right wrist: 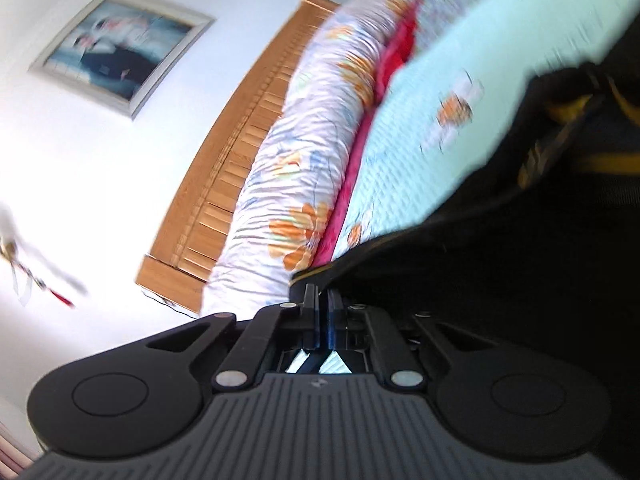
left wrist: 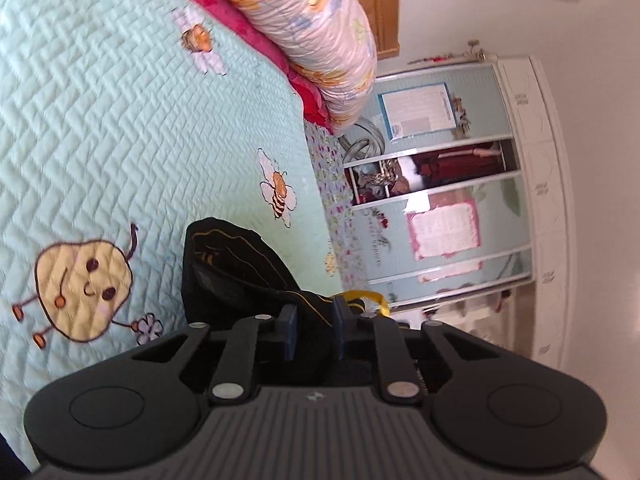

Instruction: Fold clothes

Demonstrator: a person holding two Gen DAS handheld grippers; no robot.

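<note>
A black garment with yellow piping (left wrist: 236, 272) hangs bunched over the mint quilted bedspread (left wrist: 120, 120) in the left wrist view. My left gripper (left wrist: 314, 330) is shut on its dark cloth, and a yellow loop (left wrist: 366, 296) shows just past the right finger. In the right wrist view the same black garment (right wrist: 500, 248) fills the right side, stretched taut, with yellow trim. My right gripper (right wrist: 323, 312) is shut on a thin edge of that cloth. Both grippers hold the garment lifted above the bed.
A rolled floral duvet (left wrist: 320, 32) and a red blanket (left wrist: 260, 36) lie along the bed's far side by a wooden headboard (right wrist: 240, 152). A white wardrobe with mirrored sliding doors (left wrist: 460, 184) stands beyond the bed. A framed picture (right wrist: 120, 48) hangs on the wall.
</note>
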